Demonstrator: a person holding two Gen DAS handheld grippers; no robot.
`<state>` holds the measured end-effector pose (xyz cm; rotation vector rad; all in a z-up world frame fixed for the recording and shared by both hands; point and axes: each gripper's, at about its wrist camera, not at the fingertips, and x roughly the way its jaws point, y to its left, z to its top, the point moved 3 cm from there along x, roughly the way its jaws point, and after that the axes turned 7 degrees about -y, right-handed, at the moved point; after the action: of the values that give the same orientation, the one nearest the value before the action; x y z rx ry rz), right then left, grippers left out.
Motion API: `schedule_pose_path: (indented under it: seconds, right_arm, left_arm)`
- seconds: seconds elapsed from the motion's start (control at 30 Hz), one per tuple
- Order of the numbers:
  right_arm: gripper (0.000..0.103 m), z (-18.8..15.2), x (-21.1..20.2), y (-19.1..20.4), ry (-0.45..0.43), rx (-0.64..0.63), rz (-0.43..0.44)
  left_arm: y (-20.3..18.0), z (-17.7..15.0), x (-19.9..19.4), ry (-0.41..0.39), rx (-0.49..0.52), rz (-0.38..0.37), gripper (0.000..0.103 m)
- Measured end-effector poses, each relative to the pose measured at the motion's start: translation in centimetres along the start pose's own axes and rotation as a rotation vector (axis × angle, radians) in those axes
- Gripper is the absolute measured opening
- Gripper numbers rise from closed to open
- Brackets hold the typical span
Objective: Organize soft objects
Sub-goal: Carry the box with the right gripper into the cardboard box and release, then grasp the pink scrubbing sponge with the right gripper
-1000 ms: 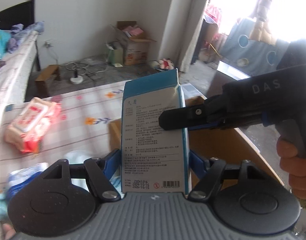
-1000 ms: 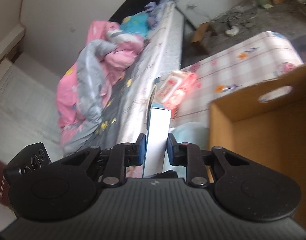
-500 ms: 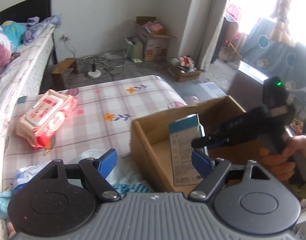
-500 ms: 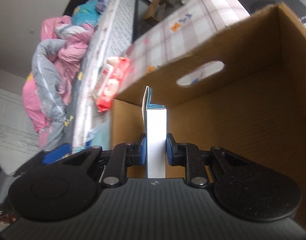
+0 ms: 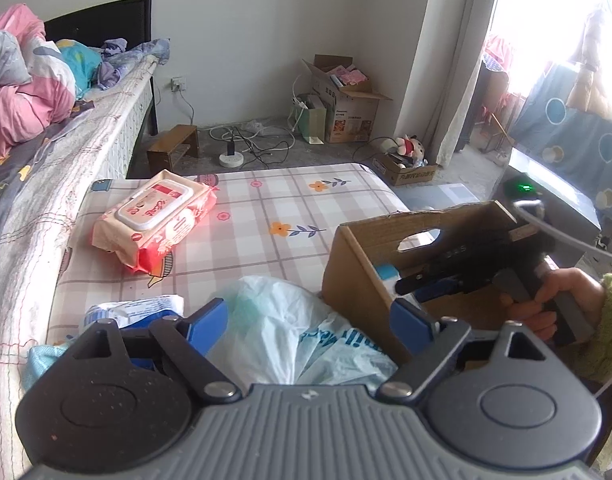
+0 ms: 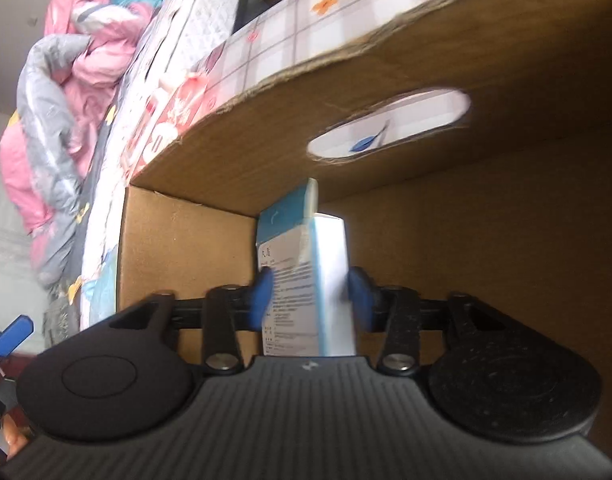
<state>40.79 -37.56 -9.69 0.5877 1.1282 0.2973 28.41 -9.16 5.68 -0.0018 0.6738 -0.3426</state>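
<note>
Bedside table (image 5: 265,208): cardboard box (image 6: 506,240) holds blue-white carton (image 6: 306,264), upright.

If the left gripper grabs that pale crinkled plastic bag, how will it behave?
The pale crinkled plastic bag probably collapses, judging by its folds. Thin glossy film looks light, perhaps slippery between the left gripper's open fingers.

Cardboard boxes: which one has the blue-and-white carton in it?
The brown cardboard box with the oval handle hole, on the checked tablecloth, holds the blue-and-white carton. The other boxes stand on the floor by the wall.
</note>
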Motion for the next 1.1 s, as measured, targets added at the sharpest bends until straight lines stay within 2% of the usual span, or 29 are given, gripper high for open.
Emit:
schedule_pose_path:
  seconds: [0.1,0.23,0.3,0.33,0.37,0.43,0.57,0.67,0.77,0.83,0.9,1.03,1.1]
  right_arm:
    - [0.048,-0.7,-1.7,0.0,-0.039,0.007,-0.041]
    - [0.048,-2.9,-1.9,-0.8,0.013,0.044,-0.090]
    - [0.042,-4.1,-1.1,-0.7,0.048,0.053,-0.109]
    - [0.037,-4.6,-0.6,-0.4,0.052,0.047,-0.120]
    - [0.036,-4.8,-0.3,0.0,0.032,0.033,-0.126]
    - [0.030,-4.8,0.1,0.8,0.015,0.018,-0.123]
    - [0.030,-4.9,1.0,1.6,0.006,0.046,-0.101]
    - [0.030,-4.8,1.3,1.5,-0.008,0.047,-0.093]
    - [0.032,-4.3,1.0,1.6,-0.029,0.021,-0.098]
    - [0.046,-4.3,0.1,1.6,-0.046,-0.002,-0.115]
    - [0.053,-4.3,-1.0,1.8,-0.067,-0.009,-0.134]
    - [0.054,-3.6,-3.8,2.9,-0.137,-0.040,-0.186]
    - [0.054,-3.1,-6.5,4.4,-0.213,-0.076,-0.197]
  left_arm:
    - [0.7,-0.7,-0.9,-0.017,-0.012,0.003,0.089]
    - [1.8,-2.0,-2.5,-0.038,-0.038,0.015,0.092]
    - [2.5,-2.9,-3.1,-0.039,-0.057,0.023,0.092]
    - [2.8,-3.3,-3.4,-0.035,-0.066,0.027,0.092]
    - [3.2,-3.8,-3.7,-0.028,-0.079,0.032,0.092]
    - [4.0,-4.7,-4.3,-0.008,-0.108,0.036,0.092]
    - [6.0,-6.7,-6.0,-0.006,-0.187,0.054,0.092]
    - [7.4,-8.2,-7.4,-0.026,-0.212,0.096,0.094]
    - [8.4,-8.8,-8.5,-0.048,-0.214,0.136,0.095]
    - [9.0,-9.1,-9.2,-0.063,-0.218,0.145,0.097]
    - [9.7,-9.4,-9.8,-0.082,-0.230,0.145,0.098]
    - [10.6,-9.8,-10.3,-0.104,-0.244,0.141,0.098]
    - [10.8,-10.2,-10.5,-0.108,-0.236,0.131,0.098]
